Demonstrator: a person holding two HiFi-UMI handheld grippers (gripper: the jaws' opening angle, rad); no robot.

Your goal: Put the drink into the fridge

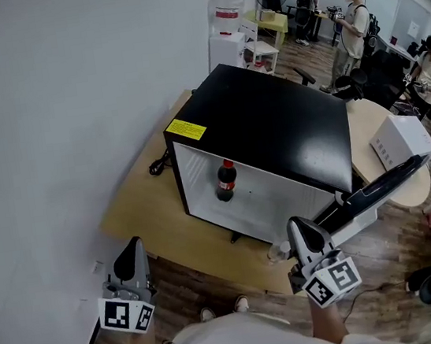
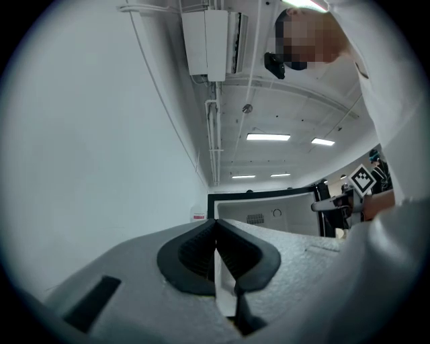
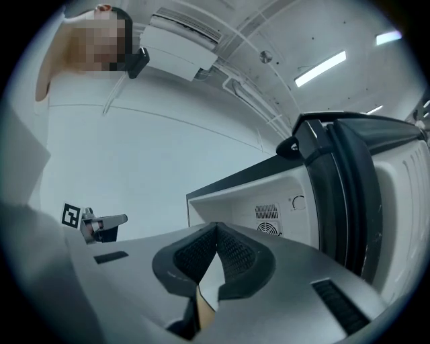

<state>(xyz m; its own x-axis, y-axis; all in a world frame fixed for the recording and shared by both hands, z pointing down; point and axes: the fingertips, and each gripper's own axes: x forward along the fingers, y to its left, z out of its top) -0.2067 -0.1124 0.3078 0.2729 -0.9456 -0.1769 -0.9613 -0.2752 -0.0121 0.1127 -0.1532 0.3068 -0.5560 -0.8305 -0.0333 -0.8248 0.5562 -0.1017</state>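
A dark cola bottle (image 1: 225, 180) with a red label stands upright inside the black mini fridge (image 1: 272, 119), near the left of its white interior. The fridge door (image 1: 376, 184) hangs open to the right. My left gripper (image 1: 135, 244) is held in front of the table's left corner, shut and empty; its jaws meet in the left gripper view (image 2: 216, 225). My right gripper (image 1: 295, 225) hovers by the table's front edge beside the open door, also shut with nothing in it (image 3: 216, 230). Both gripper views look at the fridge opening (image 2: 269, 211) (image 3: 269, 201); the bottle is hidden there.
The fridge sits on a light wooden table (image 1: 141, 209) against a white wall, with a black power cord (image 1: 157, 166) at its left. A white box (image 1: 402, 141) lies on a round table at right. A water dispenser (image 1: 227, 26) and several people are farther back.
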